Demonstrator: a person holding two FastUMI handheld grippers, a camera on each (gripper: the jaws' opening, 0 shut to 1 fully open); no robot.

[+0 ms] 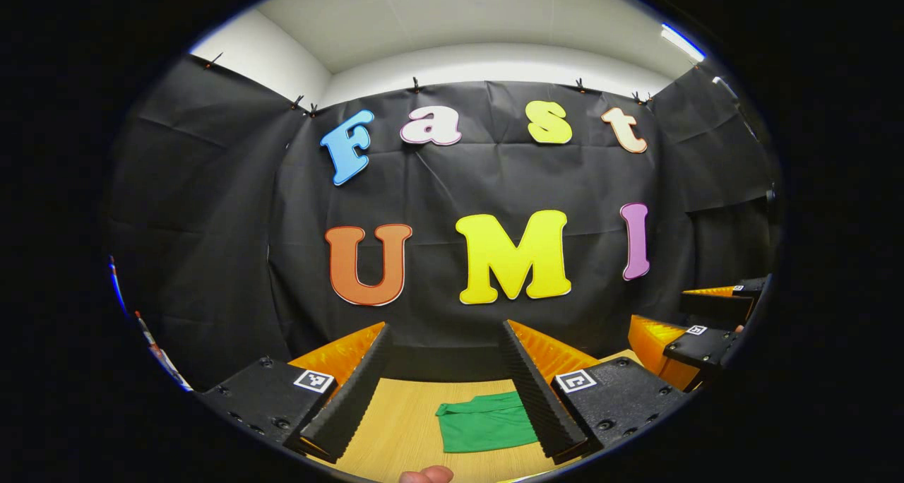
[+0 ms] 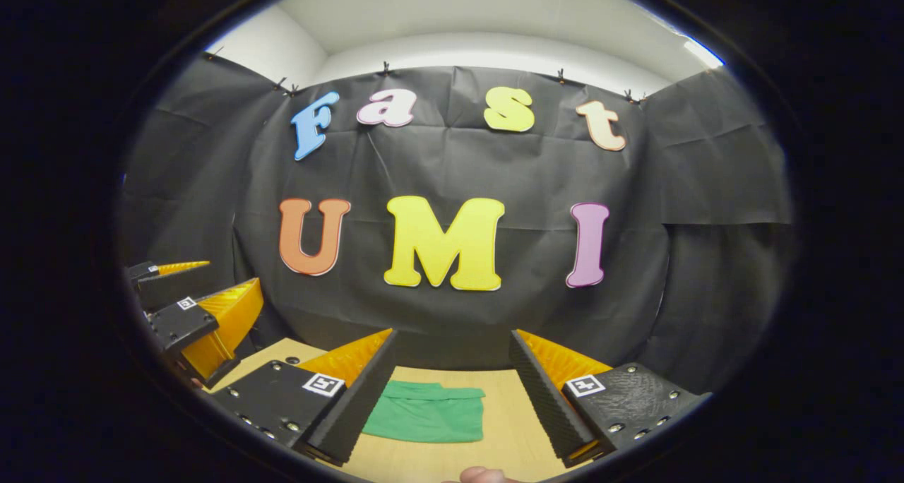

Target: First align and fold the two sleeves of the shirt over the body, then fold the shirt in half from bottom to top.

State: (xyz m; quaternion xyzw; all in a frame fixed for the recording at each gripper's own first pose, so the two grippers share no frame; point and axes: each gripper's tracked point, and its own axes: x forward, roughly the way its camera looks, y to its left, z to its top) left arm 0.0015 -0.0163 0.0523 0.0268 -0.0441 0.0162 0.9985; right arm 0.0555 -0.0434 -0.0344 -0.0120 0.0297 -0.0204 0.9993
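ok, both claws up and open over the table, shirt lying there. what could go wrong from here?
1. The green shirt already lies as a compact rectangle on the wooden table; regrasping could pinch one layer and pull the fold apart.
2. Both the left claw and the right claw hang open above it, apart from the cloth, side by side. Descending together toward such a small target, they may bump each other.
3. The sleeves can't be made out, so alignment is unverifiable.

shirt right edge hiding behind right finger; in right gripper view, left finger is covering its left edge.
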